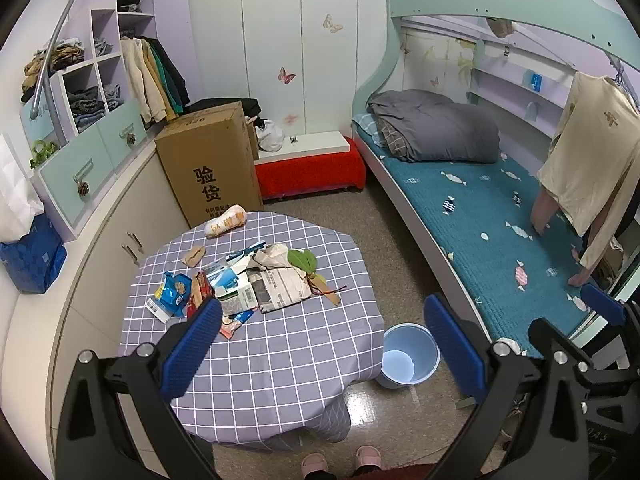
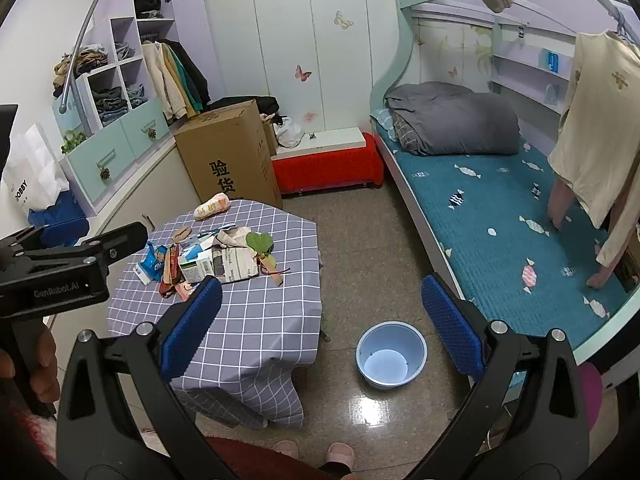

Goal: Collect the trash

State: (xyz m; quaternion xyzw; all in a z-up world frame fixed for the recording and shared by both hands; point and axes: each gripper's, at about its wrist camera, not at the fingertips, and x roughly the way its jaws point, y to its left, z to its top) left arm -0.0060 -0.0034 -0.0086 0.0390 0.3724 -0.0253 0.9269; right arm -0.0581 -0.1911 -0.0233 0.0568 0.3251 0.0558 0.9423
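Bedroom table strewn with trash, bucket beside, both tools wide open, empty

A tall cardboard box stands at the far left, just beside a red bench with a white board on top. On the right, a bunk bed with a teal mattress carries a folded grey quilt. A cream shirt hangs at the far right. Shelves on the left hold folded clothes.

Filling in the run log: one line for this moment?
left gripper: open, empty | right gripper: open, empty | trash pile: on table, untouched | blue bin: floor, empty
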